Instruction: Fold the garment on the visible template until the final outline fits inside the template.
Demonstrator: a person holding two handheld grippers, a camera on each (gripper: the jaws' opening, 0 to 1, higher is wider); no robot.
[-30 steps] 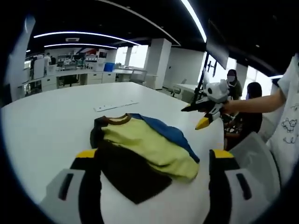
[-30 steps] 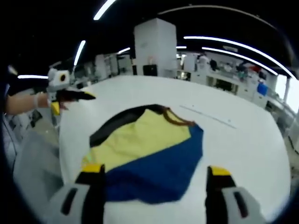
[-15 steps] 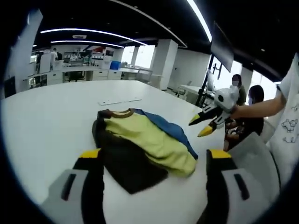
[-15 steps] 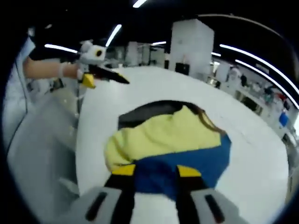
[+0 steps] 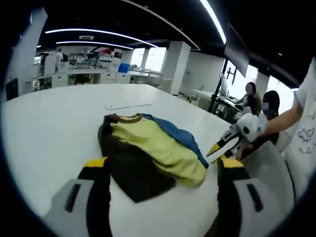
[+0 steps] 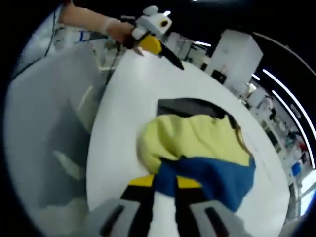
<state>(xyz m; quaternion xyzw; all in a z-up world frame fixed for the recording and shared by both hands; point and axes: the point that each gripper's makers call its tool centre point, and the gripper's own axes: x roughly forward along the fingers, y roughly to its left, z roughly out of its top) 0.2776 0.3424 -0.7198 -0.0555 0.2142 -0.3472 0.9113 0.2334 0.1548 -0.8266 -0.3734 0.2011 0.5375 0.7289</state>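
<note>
The garment (image 5: 148, 153) lies partly folded and bunched on the table (image 5: 49, 123), just ahead of both grippers; flattening remains. The right gripper (image 6: 163, 181) is clenched on its blue edge, having narrowed since earlier. The left gripper (image 5: 160, 165) is released, as before, hovering above the table

Both views face the garment (image 5: 148, 153) (image 6: 202, 153) closely from opposite table (image 5: 49, 123) sides.
</note>
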